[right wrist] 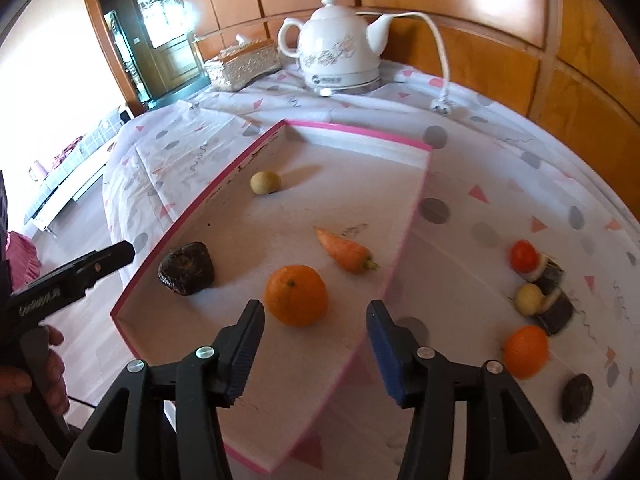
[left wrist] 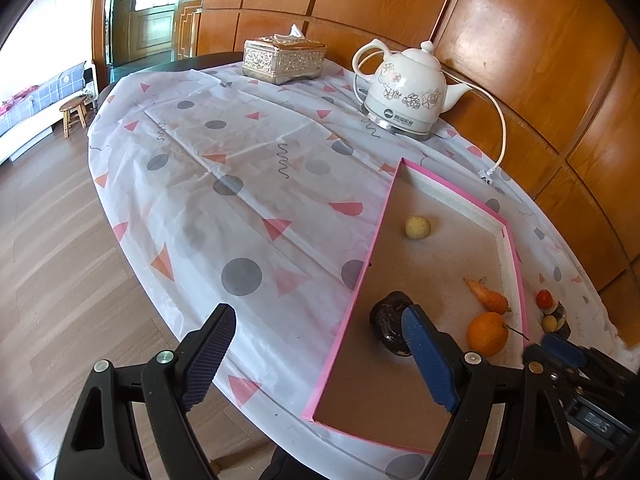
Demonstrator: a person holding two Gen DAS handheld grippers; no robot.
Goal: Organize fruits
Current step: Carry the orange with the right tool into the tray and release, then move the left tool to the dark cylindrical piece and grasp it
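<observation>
Ahead of both claws, the desk [left wrist: 248,184] carries a pink-rimmed tray [right wrist: 208,204], the largest of the task's things, with four pieces already inside. Just beyond the tips of the right claw [right wrist: 316,344] sits an orange [right wrist: 296,295], apart from the pads and a little toward the left finger; the jaws stand parted and empty, so this claw is released. A carrot [right wrist: 346,254] lies farther out, its long axis slanting away to the left, leaf end nearer the claw. Off to the right claw's right, outside the tray, wait a second orange [right wrist: 526,353], a dark lump [right wrist: 577,397], a small red fruit [right wrist: 523,255] and a pale one [right wrist: 528,298]. These lie much nearer the right hand, so the next pick looks like a swing rightward. The left claw [left wrist: 316,354] hangs wide and released, straddling the tray's left rim, with a dark fruit [left wrist: 390,320] by its right finger.
</observation>
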